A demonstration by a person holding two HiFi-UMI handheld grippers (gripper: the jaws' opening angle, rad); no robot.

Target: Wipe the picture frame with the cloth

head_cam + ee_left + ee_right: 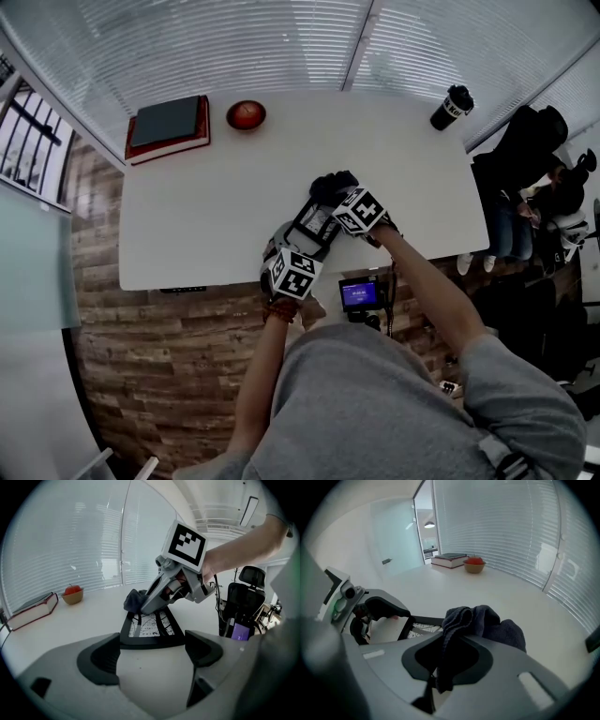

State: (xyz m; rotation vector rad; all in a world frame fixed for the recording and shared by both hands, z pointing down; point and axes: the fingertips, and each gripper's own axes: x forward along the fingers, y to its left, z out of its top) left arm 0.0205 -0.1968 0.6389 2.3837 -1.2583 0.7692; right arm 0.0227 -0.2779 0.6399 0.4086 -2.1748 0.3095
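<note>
A black picture frame [317,225] holding a branch print lies flat near the white table's [206,216] front edge. My left gripper [300,248] is shut on the frame's near edge [151,641], with a jaw at each corner. My right gripper [339,199] is shut on a dark grey cloth [331,185]. In the right gripper view the cloth [485,621] bunches out over the jaws of the right gripper [447,660]. The cloth [133,601] rests on the frame's far end, left of the right gripper [149,603]. The frame [419,624] shows just beyond the cloth.
At the back left of the table lie a red book [167,127] and a bowl with a red fruit [246,114]. A black tumbler [452,106] stands at the back right. A person [525,178] sits past the right edge. A small purple-screened device [361,293] sits below the front edge.
</note>
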